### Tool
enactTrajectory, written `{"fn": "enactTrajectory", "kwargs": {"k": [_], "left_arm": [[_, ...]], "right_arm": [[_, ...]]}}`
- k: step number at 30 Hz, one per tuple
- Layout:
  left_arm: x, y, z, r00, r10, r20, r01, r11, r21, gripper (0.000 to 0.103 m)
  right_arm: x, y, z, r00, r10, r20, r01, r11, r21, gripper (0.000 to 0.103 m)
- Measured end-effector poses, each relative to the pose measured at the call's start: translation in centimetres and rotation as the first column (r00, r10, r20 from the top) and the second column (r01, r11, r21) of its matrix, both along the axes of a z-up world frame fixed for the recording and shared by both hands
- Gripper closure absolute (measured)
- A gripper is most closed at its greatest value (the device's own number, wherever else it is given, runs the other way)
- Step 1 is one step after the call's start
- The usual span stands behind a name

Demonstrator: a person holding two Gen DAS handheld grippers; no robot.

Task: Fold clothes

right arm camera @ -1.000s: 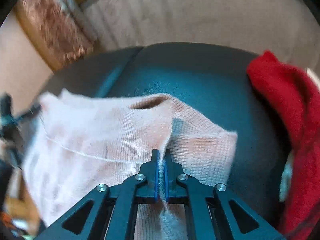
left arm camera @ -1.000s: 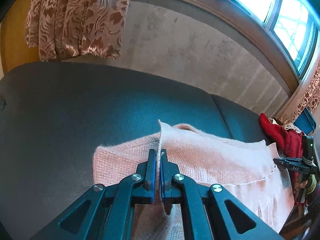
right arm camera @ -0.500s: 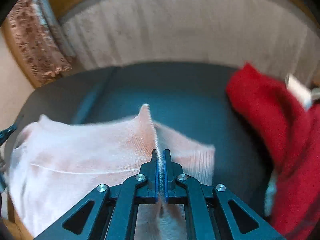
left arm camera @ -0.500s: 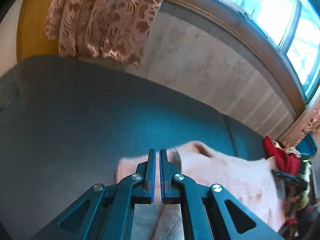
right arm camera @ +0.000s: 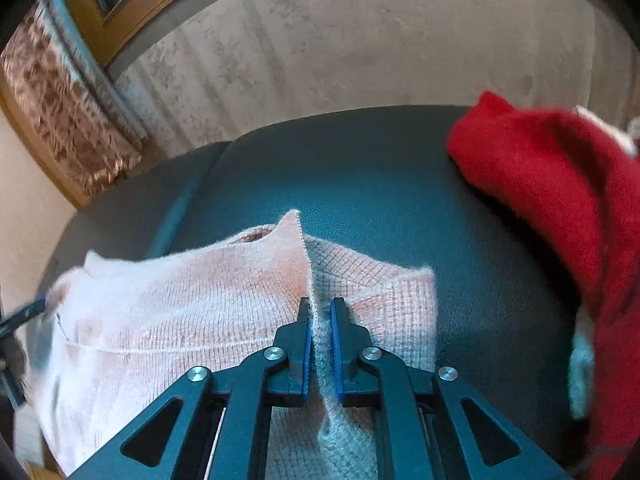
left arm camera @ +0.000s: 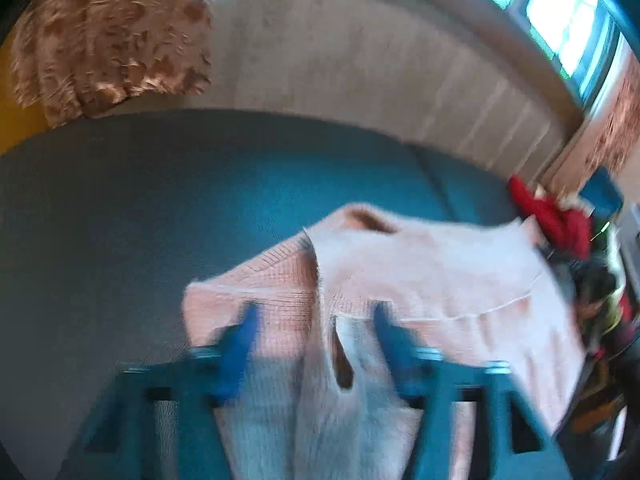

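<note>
A pink knitted sweater (left arm camera: 440,264) lies spread on a dark teal sofa seat (left arm camera: 160,200). My left gripper (left arm camera: 312,312) is blurred; its jaws stand wide apart and are closing, with a raised fold of the sweater between them and the pads clear of it. In the right wrist view the sweater (right arm camera: 180,300) shows its other shoulder. My right gripper (right arm camera: 320,304) pinches a ridge of that knit; its jaws are opening slightly, but the fold still fills the narrow gap.
A red garment (right arm camera: 552,184) is heaped on the seat to the right of the sweater, and shows at the far right (left arm camera: 560,220) in the left wrist view. A patterned curtain (left arm camera: 112,32) and a pale wall stand behind the sofa (right arm camera: 380,180).
The left gripper let go of its fold, drew back, then came down again with jaws spread wide around the fold. The right gripper kept its ridge of knit, and its gap widened a little.
</note>
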State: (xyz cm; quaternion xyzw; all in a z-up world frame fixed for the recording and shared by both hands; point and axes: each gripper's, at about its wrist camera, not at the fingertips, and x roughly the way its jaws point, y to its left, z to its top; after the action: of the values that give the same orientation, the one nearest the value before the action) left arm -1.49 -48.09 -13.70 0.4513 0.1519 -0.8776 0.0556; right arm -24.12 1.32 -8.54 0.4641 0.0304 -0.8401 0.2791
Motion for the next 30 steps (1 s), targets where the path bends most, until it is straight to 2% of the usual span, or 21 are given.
{"fn": "enactTrajectory", "kwargs": {"k": [1, 3, 5, 6, 7, 9, 12, 14, 16, 18, 22, 24, 26, 27, 29, 30], "left_arm": [[-0.1, 0.1, 0.4, 1.000, -0.003, -0.022, 0.003, 1.000, 0.005, 0.102], [0.1, 0.3, 1.6, 0.995, -0.005, -0.099, 0.008, 0.999, 0.033, 0.102], [1.3, -0.6, 3.3, 0.978, 0.054, -0.201, -0.038, 0.996, 0.084, 0.102], [1.7, -1.2, 3.8, 0.969, 0.085, -0.233, -0.060, 0.992, 0.110, 0.102], [1.9, -1.7, 3.8, 0.964, 0.111, -0.241, -0.088, 0.991, 0.105, 0.102], [1.7, -2.5, 3.1, 0.962, 0.156, -0.223, -0.140, 0.986, 0.086, 0.102], [0.4, -3.3, 0.6, 0.968, 0.203, -0.147, -0.194, 0.978, 0.071, 0.102], [-0.5, -3.6, -1.6, 0.969, 0.231, -0.087, -0.224, 0.971, 0.079, 0.102], [-1.2, -3.5, -3.5, 0.966, 0.255, -0.043, -0.253, 0.966, 0.056, 0.100], [-1.3, -3.3, -3.9, 0.962, 0.269, -0.057, -0.266, 0.963, 0.050, 0.100], [-0.6, -2.2, -3.8, 0.962, 0.268, -0.050, -0.267, 0.963, 0.027, 0.099], [0.9, -1.4, -3.8, 0.959, 0.278, -0.054, -0.276, 0.960, 0.042, 0.099], [2.9, -1.2, -4.1, 0.955, 0.288, -0.069, -0.280, 0.954, 0.111, 0.098], [4.0, -1.4, -3.9, 0.951, 0.299, -0.079, -0.285, 0.946, 0.152, 0.095], [6.1, -2.0, -3.3, 0.940, 0.326, -0.102, -0.296, 0.926, 0.236, 0.067], [7.3, -2.0, -2.8, 0.932, 0.343, -0.118, -0.306, 0.917, 0.255, 0.064]], "right_arm": [[0.0, 0.0, 0.0, 1.000, 0.000, -0.001, 0.000, 1.000, -0.005, 0.098], [0.7, 0.0, 1.9, 0.999, 0.019, -0.043, -0.020, 1.000, -0.015, 0.099], [1.4, 0.1, 3.8, 0.996, 0.038, -0.087, -0.040, 0.999, -0.025, 0.099], [1.4, -0.2, 4.8, 0.993, 0.039, -0.110, -0.043, 0.998, -0.035, 0.099], [1.3, -0.1, 5.5, 0.992, 0.036, -0.125, -0.041, 0.998, -0.039, 0.099], [0.8, 0.0, 5.4, 0.991, 0.033, -0.133, -0.035, 0.999, -0.015, 0.099], [-0.3, 0.2, 3.7, 0.995, -0.010, -0.095, 0.008, 1.000, -0.025, 0.099], [-0.7, -0.1, 1.9, 0.997, -0.037, -0.069, 0.037, 0.999, -0.011, 0.099], [-0.8, -0.3, 0.1, 0.997, -0.055, -0.055, 0.056, 0.998, 0.014, 0.098], [-0.8, -0.4, -0.7, 0.996, -0.063, -0.056, 0.065, 0.997, 0.029, 0.099], [-0.7, 0.0, -0.8, 0.997, -0.069, -0.043, 0.069, 0.998, -0.004, 0.097], [-0.2, 0.5, -0.7, 0.997, -0.074, -0.023, 0.073, 0.997, -0.033, 0.097], [1.0, 1.3, -0.8, 0.998, -0.069, -0.014, 0.068, 0.996, -0.050, 0.097], [1.9, 1.7, -0.8, 0.998, -0.068, -0.014, 0.067, 0.996, -0.059, 0.097], [3.1, 2.6, -0.9, 0.998, -0.068, -0.006, 0.067, 0.994, -0.082, 0.097], [3.4, 3.1, -0.9, 0.998, -0.067, 0.003, 0.067, 0.993, -0.097, 0.097]]}}
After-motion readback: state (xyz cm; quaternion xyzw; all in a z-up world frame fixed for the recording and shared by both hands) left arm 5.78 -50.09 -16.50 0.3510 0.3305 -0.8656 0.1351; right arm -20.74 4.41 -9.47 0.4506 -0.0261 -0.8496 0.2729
